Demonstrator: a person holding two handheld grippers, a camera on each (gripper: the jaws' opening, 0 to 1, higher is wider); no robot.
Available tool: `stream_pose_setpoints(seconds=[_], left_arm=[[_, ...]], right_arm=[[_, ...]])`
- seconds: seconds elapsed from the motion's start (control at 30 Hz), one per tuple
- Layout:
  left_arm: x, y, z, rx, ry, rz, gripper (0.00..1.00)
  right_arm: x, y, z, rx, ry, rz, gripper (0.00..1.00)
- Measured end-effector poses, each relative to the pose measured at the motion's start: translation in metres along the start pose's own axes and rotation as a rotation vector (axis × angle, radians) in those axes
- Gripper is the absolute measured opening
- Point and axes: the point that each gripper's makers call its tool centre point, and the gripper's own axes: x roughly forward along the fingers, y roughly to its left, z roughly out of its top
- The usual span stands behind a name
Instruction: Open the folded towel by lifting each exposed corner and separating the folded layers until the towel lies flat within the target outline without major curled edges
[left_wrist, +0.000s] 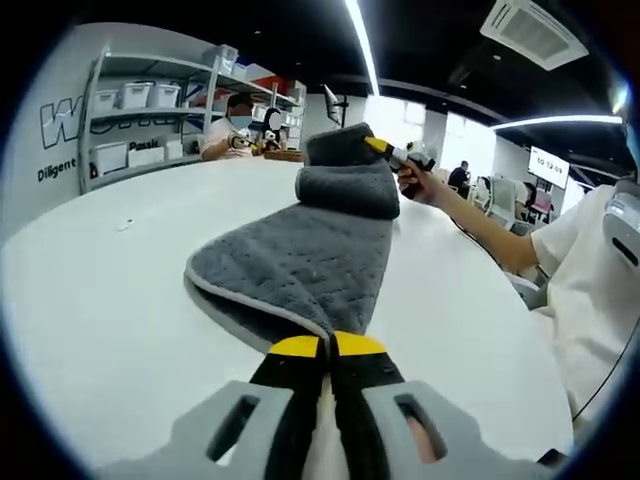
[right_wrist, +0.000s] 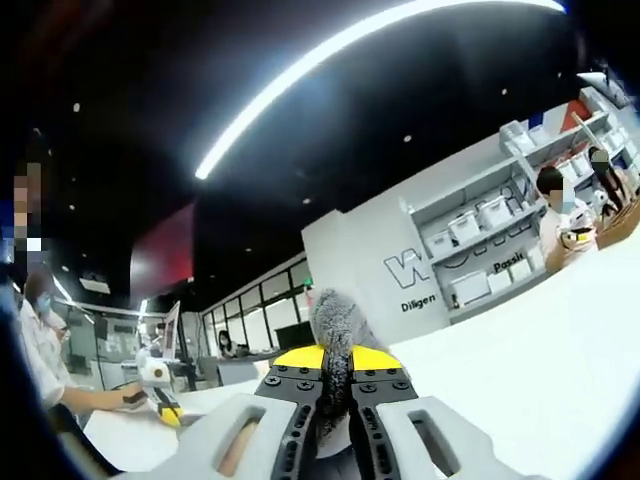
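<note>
A grey towel (left_wrist: 300, 260) lies lengthwise on the white table (left_wrist: 110, 300), partly unfolded, with its far end rolled over and raised. In the left gripper view my left gripper (left_wrist: 327, 346) is shut on the towel's near corner, yellow tips together. At the far end my right gripper (left_wrist: 382, 148), held by a hand (left_wrist: 418, 182), pinches the lifted fold. In the right gripper view the right gripper (right_wrist: 337, 357) is shut on a tuft of towel (right_wrist: 335, 312) sticking up between its jaws. The left gripper (right_wrist: 168, 412) shows small at the lower left.
A shelf rack with white bins (left_wrist: 135, 110) stands behind the table, and a seated person (left_wrist: 235, 125) is at its far edge. The holder's forearm (left_wrist: 480, 235) and white shirt (left_wrist: 590, 300) are on the right, past the table's rim. The same shelves (right_wrist: 480, 240) show in the right gripper view.
</note>
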Motion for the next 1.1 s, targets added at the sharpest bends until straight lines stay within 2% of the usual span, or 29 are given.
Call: stream_pose_setpoints(seconds=[0.2,0.5,0.63,0.73,0.87,0.93,1.0,1.1], left_arm=[[-0.002,0.000,-0.001,-0.024,0.005,-0.001,0.02],[-0.005,0.003,-0.001,-0.001,0.011,0.018,0.02],[-0.004,0.003,-0.001,0.008,0.015,0.018,0.02],[-0.004,0.003,-0.001,0.006,0.016,0.017,0.02],[-0.004,0.004,-0.001,-0.002,0.011,0.013,0.02],[-0.006,0.006,0.000,-0.002,-0.004,0.012,0.02],[-0.008,0.008,0.000,-0.017,-0.007,0.013,0.02],[-0.009,0.011,-0.001,-0.024,-0.007,0.016,0.02]], right_arm=[[-0.004,-0.006,-0.005,-0.004,0.010,-0.015,0.00],[-0.007,-0.005,-0.009,0.023,0.006,-0.019,0.00],[-0.003,-0.004,-0.020,-0.036,0.062,-0.022,0.00],[-0.002,0.000,-0.022,-0.002,0.053,0.007,0.00],[-0.001,0.004,-0.020,-0.030,0.048,0.017,0.00],[-0.002,0.004,-0.020,-0.006,0.036,0.021,0.00],[-0.003,0.001,-0.020,0.016,0.028,0.016,0.00],[-0.005,-0.001,-0.018,-0.013,0.038,-0.007,0.00]])
